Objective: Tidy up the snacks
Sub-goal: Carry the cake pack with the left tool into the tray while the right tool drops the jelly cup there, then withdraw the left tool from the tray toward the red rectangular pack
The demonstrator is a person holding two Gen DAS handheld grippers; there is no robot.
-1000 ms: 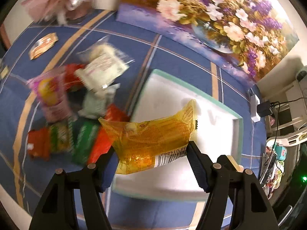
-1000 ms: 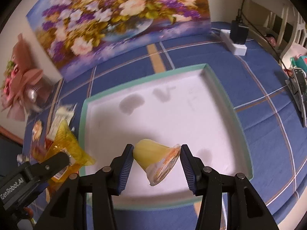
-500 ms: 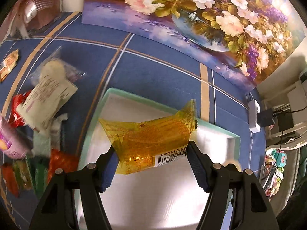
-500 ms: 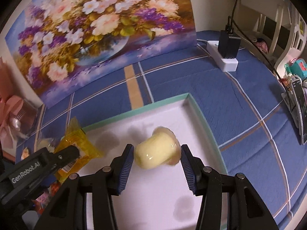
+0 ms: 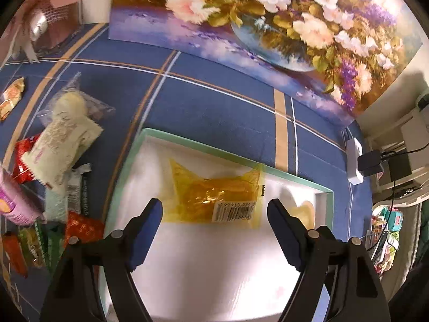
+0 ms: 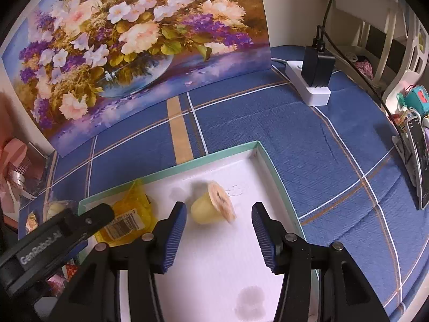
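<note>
**Q:** Blue cloth with tan and white lines covers the table; what lies on it, from the left?

**A:** At the far left sits a loose heap of snack packets in red, green, pink and pale cream; just right of the heap rests a shallow white tray with a mint-green rim; behind everything a large flower painting leans against the wall; far right, a white power strip with a black plug lies on the cloth.

**Q:** Where are the snacks being sorted?

**A:** Two are inside the tray; a yellow packet with a barcode lies flat toward the tray's back left; a small yellow jelly cup lies tipped on its side toward the back right, blurred.

**Q:** And the claws?

**A:** Both point steeply down over the tray; the left gripper is spreading its jaws, with the yellow packet lying between and beyond them, its pads clear of it; the right gripper is also spreading, the jelly cup between its blue ridged pads, touching neither.
</note>
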